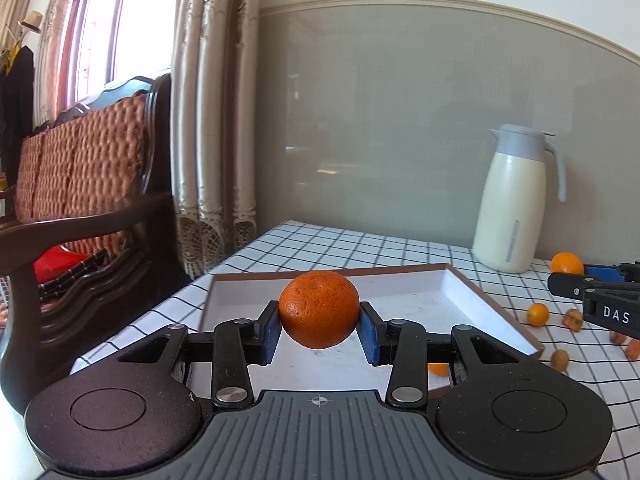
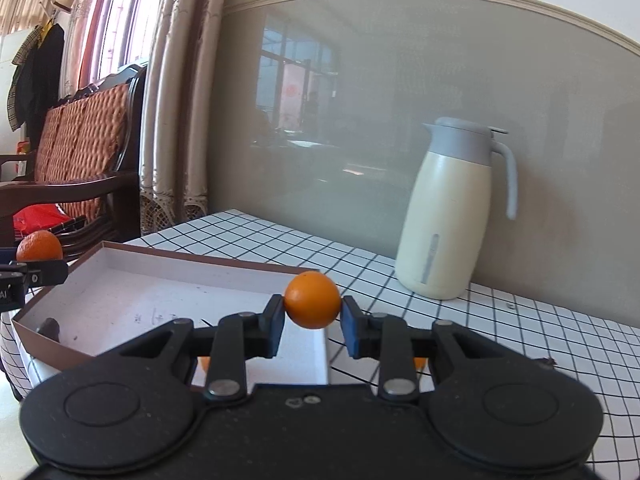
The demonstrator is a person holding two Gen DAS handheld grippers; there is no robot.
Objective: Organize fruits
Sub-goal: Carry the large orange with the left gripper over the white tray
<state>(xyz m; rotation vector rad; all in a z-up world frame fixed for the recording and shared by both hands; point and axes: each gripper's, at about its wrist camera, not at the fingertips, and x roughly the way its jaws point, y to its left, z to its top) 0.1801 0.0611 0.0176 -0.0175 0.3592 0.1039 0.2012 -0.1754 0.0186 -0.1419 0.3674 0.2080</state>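
Left gripper [image 1: 319, 330]: jaws closed part-way, blue pads pressed on both sides of a large mandarin [image 1: 319, 309]; the fruit is carried clear of the surface, above the tray.
Right gripper [image 2: 312, 326]: jaws drawn in close, clamped on a small orange [image 2: 312, 299]; the fruit hangs over the right edge of the tray.
Tray [image 1: 460, 292]: shallow rectangular box, brown outside, white inside, lying on the bench; in the right wrist view its floor carries faint marks and one dark object in the near left corner, too unclear to name.
Bench [image 1: 312, 244]: covered by a white cloth with a black grid, standing against a grey-panelled wall.
Loose fruit: to the right of the tray in the left wrist view, a small orange fruit [image 1: 537, 314], a greenish one [image 1: 559, 359] and a few brownish pieces, apart from one another on the cloth.
Jug [image 2: 452, 216]: cream body, grey lid and handle, upright at the back of the bench by the wall.
Surroundings: wooden bench seat [image 1: 84, 184] with woven back, left of the bench, before curtains and a window.
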